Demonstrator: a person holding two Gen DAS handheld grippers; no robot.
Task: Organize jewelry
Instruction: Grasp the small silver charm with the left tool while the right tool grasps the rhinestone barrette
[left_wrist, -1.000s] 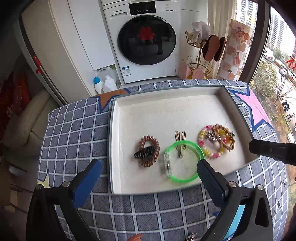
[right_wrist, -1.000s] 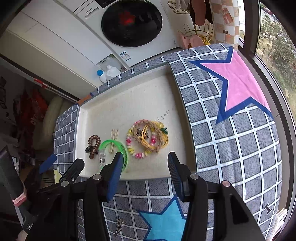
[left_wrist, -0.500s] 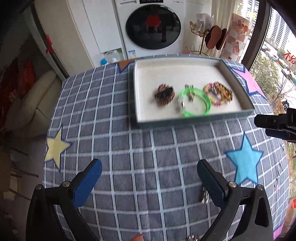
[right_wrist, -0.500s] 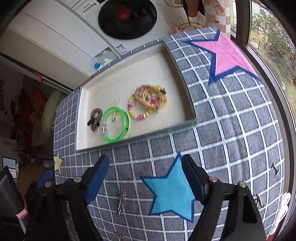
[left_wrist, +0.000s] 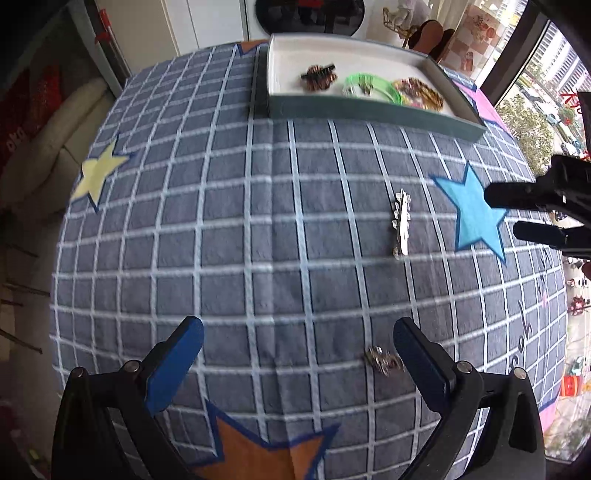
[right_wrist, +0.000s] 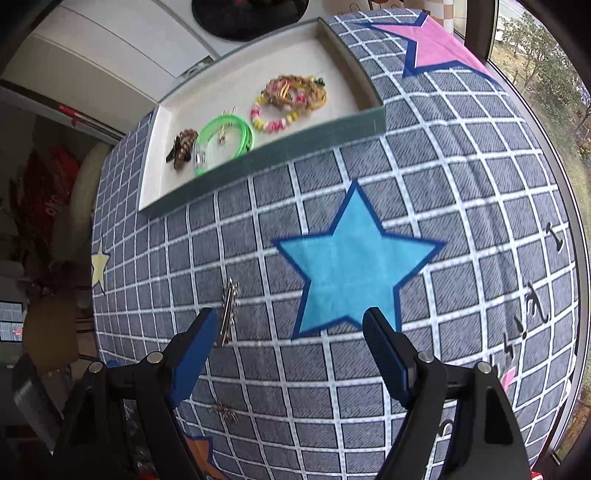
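The left hand-held gripper (left_wrist: 297, 354) hangs over the bench (left_wrist: 229, 206) with its jaws spread wide and nothing between them. A small metal trinket (left_wrist: 382, 361) lies on the checked cloth just inside its right finger (left_wrist: 421, 363), close to touching the pad; motion blur hides whether they meet. Farther ahead and a little to the right, a silver hair clip (left_wrist: 402, 221) lies lengthwise on the cloth, beside the blue star (left_wrist: 474, 214).

The right hand-held gripper (right_wrist: 286, 345) is also wide open and empty, hovering above the near points of the blue star (right_wrist: 354, 273). The clip (right_wrist: 229, 310) lies just beyond its left finger (right_wrist: 192, 354), its near end almost at the fingertip. The trinket (right_wrist: 223, 410) sits lower down, below that finger and outside the jaws.

At the far side of the bench stands the tray (right_wrist: 280, 147), well apart from both grippers. Inside it, left to right, lie a brown coil hair tie with a dark clip (right_wrist: 181, 147), a green bangle (right_wrist: 225, 142) with a small clip (right_wrist: 223, 134) inside its ring, and a heap of beaded bracelets (right_wrist: 290, 99). In the left view the tray (left_wrist: 369, 110) shows the same row, blurred.
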